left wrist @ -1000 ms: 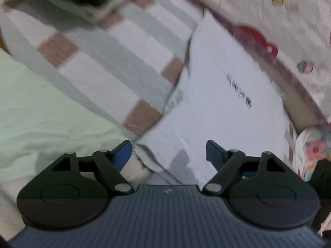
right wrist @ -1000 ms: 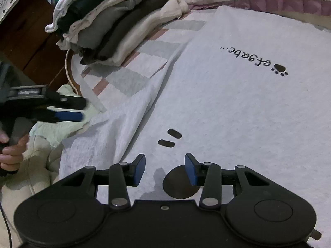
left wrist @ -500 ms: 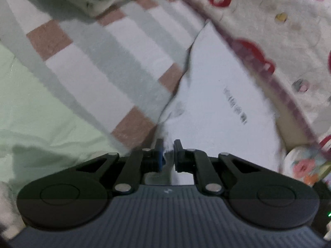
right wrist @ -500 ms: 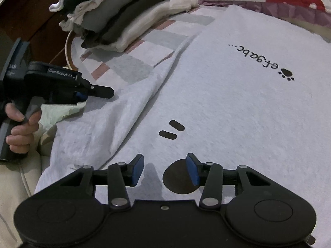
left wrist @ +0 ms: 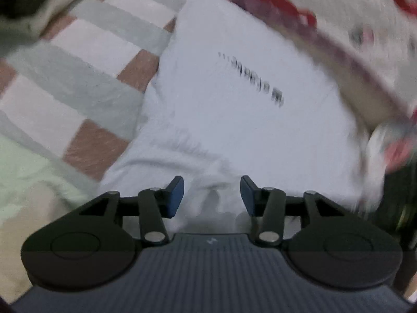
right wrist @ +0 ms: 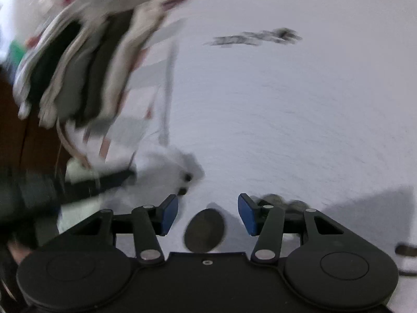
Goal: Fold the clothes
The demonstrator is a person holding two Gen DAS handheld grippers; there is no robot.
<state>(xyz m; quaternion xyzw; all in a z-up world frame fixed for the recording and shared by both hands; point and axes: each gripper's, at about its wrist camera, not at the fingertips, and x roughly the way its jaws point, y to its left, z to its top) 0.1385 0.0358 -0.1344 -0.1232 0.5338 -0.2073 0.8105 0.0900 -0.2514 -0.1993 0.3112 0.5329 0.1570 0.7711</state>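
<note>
Left wrist: left tool (left wrist: 211,195) agape over white garment (left wrist: 234,109); right tool (right wrist: 208,214) agape.

L wrist cam low, close over white shirt (left wrist: 234,120), facing fwd along fingers, R wrist cam same, close, both blurred, shared: shirt's black print (right wrist: 255,39), striped sheet (left wrist: 78,60) at left

Heavy motion blur, fisheye-warped edges

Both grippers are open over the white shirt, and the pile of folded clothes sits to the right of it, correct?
Not quite: the pile of folded clothes sits left of the white shirt, as the right wrist view shows. Both the left gripper and right gripper do have open jaws.
</note>
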